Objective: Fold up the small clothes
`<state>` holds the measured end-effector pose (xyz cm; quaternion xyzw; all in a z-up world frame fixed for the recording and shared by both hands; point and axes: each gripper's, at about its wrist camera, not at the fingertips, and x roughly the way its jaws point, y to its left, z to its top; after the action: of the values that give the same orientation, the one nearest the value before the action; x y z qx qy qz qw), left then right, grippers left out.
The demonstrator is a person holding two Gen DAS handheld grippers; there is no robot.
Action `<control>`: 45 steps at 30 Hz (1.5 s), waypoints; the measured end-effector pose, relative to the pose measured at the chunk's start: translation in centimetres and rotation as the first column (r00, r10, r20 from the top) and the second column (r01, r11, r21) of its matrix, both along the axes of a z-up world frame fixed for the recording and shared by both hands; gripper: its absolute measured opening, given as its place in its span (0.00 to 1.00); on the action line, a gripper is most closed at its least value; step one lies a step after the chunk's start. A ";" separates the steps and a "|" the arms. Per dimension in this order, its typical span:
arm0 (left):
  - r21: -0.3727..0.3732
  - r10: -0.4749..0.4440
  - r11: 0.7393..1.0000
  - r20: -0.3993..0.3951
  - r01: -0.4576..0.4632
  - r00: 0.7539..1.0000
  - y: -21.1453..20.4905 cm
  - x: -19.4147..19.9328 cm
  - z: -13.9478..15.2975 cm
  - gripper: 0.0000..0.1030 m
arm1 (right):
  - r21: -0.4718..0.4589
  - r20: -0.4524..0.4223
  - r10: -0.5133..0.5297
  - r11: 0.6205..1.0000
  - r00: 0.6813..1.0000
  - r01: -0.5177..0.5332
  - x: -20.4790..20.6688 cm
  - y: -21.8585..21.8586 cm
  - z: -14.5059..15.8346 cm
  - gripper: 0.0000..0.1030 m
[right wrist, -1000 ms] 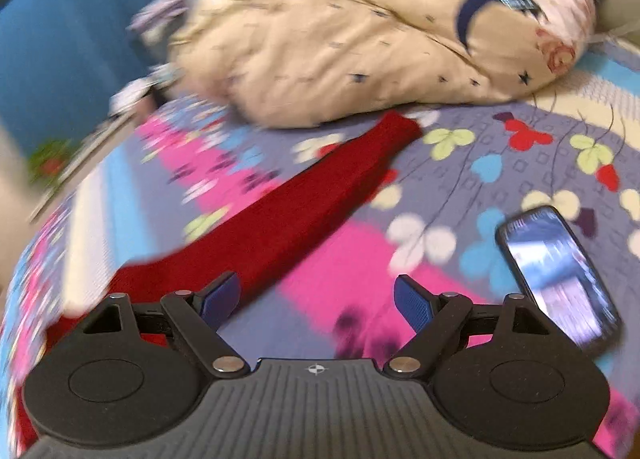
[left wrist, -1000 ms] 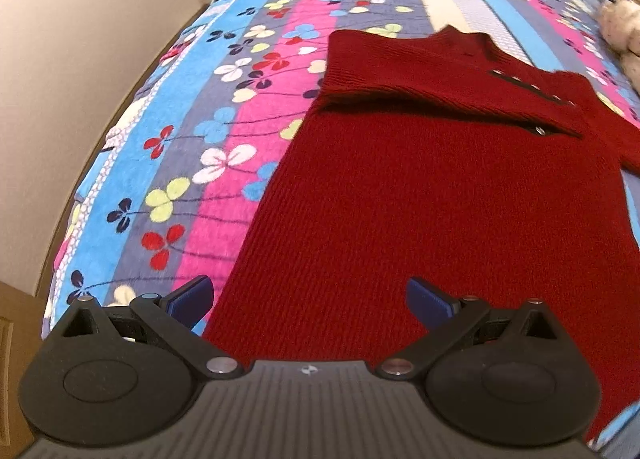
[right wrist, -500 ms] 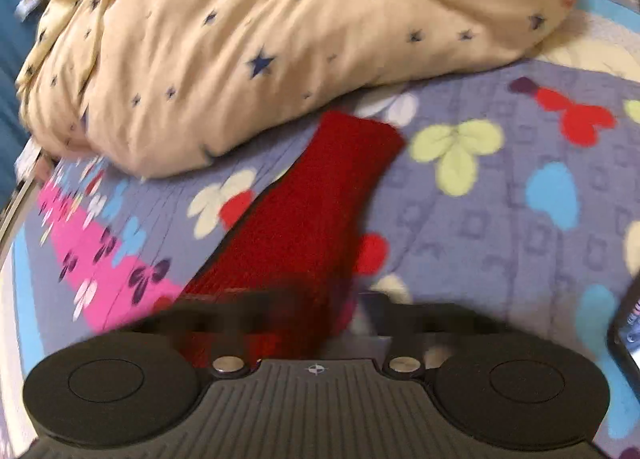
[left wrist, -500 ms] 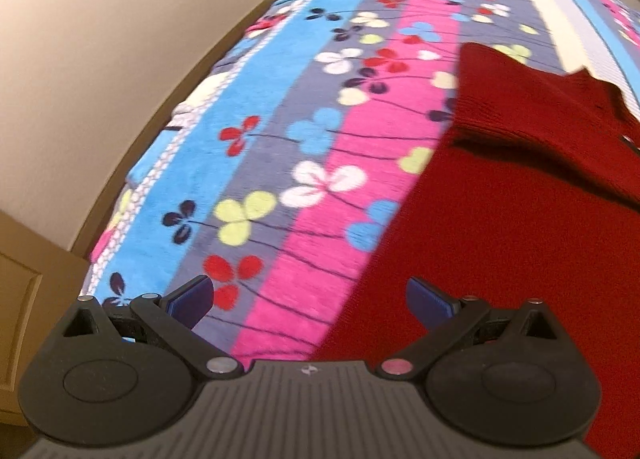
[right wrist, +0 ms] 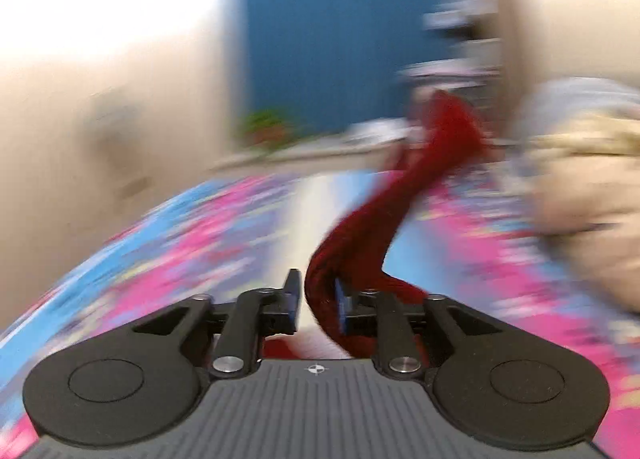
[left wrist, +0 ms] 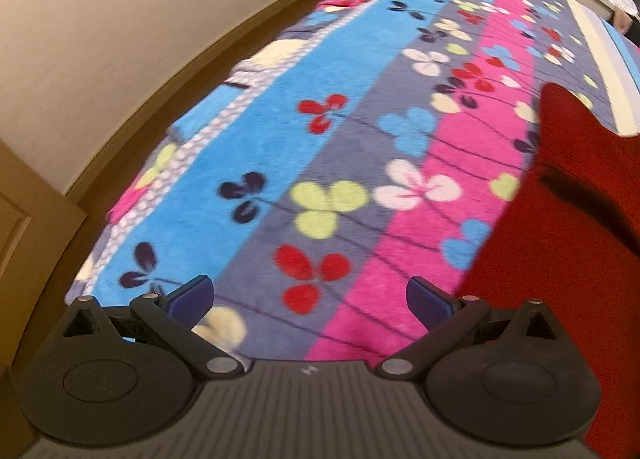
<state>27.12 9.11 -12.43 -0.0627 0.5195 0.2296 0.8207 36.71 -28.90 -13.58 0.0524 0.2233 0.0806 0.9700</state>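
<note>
Right gripper (right wrist: 316, 301) has the red sleeve (right wrist: 384, 227) pinched between its blue pads, jaws drawn in close on a thick bunch of knit. From the grip the sleeve runs up and away to the right, twisting as it goes, its far end lifted clear of the floral blanket (right wrist: 160, 243). That long axis is what matters: the sleeve streams forward from the fingers, so my read is that it has to be carried across toward the sweater's body and laid flat there. Heavy blur all over this view, so the tool looks to be swinging fast, and I can't tell how much fabric lies behind the pads.

Over to the left gripper (left wrist: 312, 301): jaws spread wide, nothing between them, hovering low over the blanket's grey and pink stripes. The red sweater (left wrist: 560, 259) lies off to its right, just beside the right-hand finger, body flat on the blanket with a fold across its upper part. So the right hand owns the sleeve, while the left is nearer the sweater's side edge and hem. Likely risk: a twisted sleeve landing bunched rather than flat.
</note>
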 end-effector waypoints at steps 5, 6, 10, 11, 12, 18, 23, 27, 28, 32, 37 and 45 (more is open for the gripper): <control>-0.011 0.023 1.000 0.012 -0.022 1.000 2.3 -0.7 0.1 1.00 | -0.080 -0.225 0.148 0.982 0.963 -0.169 -5.1 4.5 -6.0 0.70; -0.005 0.017 1.000 0.012 -0.017 1.000 2.3 -0.7 -0.1 1.00 | -0.071 -0.247 0.104 0.990 0.963 -0.126 -6.2 2.4 -6.3 0.71; -0.011 -0.027 1.000 -0.003 0.027 1.000 1.1 -0.3 -1.4 1.00 | -0.087 -0.295 -0.187 0.982 0.937 0.169 -9.5 -7.7 -5.9 0.71; -0.022 -0.038 0.999 -0.003 0.038 0.999 0.5 -0.2 -1.6 1.00 | -0.096 -0.302 -0.247 0.969 0.921 0.229 -10.5 -9.8 -5.4 0.71; -0.033 -0.058 0.998 0.001 0.058 0.998 -0.2 -0.2 -1.8 1.00 | -0.107 -0.308 -0.285 0.959 0.908 0.264 -11.7 -11.8 -5.1 0.71; -0.010 -0.222 0.975 0.003 0.222 0.975 -5.8 -1.5 -1.1 1.00 | -0.121 -0.356 -0.309 0.951 0.882 0.284 -21.5 -13.6 -3.6 0.74; 0.003 -0.309 0.951 0.008 0.309 0.951 -8.7 -5.8 0.4 1.00 | -0.098 -0.377 -0.239 0.971 0.895 0.218 -28.4 -8.1 -1.6 0.75; 0.056 -0.377 0.925 -0.011 0.377 0.926 -10.4 -10.2 1.2 1.00 | -0.083 -0.344 -0.206 0.979 0.916 0.188 -32.0 -4.8 0.6 0.75; 0.068 -0.391 0.918 -0.011 0.391 0.920 -10.8 -11.3 1.4 1.00 | -0.079 -0.331 -0.201 0.980 0.922 0.185 -32.6 -4.1 1.2 0.76; 0.076 -0.418 0.906 0.009 0.416 0.909 -11.7 -15.0 2.1 1.00 | -0.073 -0.286 -0.178 0.984 0.942 0.164 -34.9 -2.5 2.6 0.79; 0.071 -0.436 0.899 0.033 0.433 0.899 -12.3 -17.7 2.8 1.00 | -0.087 -0.276 -0.166 0.985 0.947 0.148 -36.9 -1.7 3.0 0.79; 0.076 -0.449 0.893 0.051 0.445 0.892 -12.7 -19.1 3.5 1.00 | -0.100 -0.274 -0.182 0.982 0.944 0.160 -38.7 -1.8 3.1 0.79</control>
<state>8.06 -3.54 -8.92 0.0761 0.4847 0.0487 0.8700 -1.95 -30.70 -10.50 0.0455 0.3566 -0.0207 0.9329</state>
